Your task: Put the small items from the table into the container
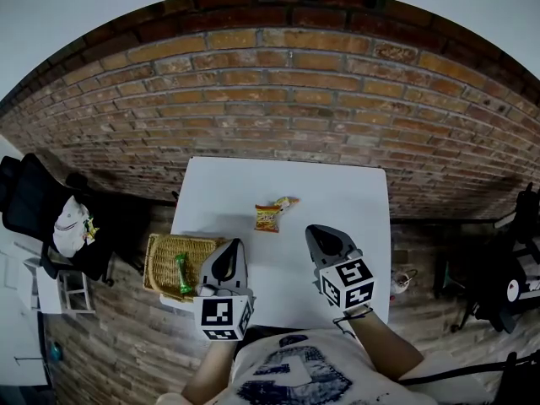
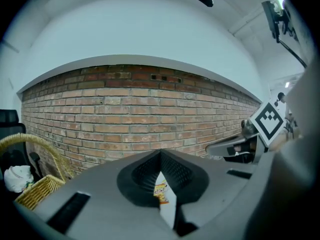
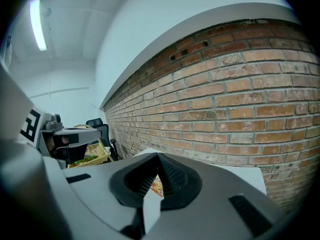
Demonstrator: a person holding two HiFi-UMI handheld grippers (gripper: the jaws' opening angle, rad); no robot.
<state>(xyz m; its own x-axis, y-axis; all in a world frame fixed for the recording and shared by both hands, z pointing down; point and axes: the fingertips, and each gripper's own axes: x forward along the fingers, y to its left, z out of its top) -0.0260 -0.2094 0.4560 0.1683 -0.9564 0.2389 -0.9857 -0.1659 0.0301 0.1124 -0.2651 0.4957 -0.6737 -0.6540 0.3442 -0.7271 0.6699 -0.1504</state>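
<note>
An orange snack packet (image 1: 268, 217) lies on the white table (image 1: 354, 192), with a small wrapped sweet (image 1: 285, 202) just behind it. A wicker basket (image 1: 160, 256) stands at the table's left front corner and holds a green item (image 1: 182, 272). My left gripper (image 1: 232, 245) hovers beside the basket, short of the packet, jaws shut and empty. My right gripper (image 1: 314, 229) hangs to the packet's right, also shut and empty. In the left gripper view the packet (image 2: 161, 191) shows below the closed tips (image 2: 161, 153). In the right gripper view the packet (image 3: 156, 184) shows below the closed tips (image 3: 158, 156).
A brick wall (image 1: 278, 99) runs behind the table. A black chair (image 1: 34, 205) with a white bag stands at the left. On the floor at the right is dark equipment (image 1: 506, 285). The basket (image 2: 35, 191) is low at the left in the left gripper view.
</note>
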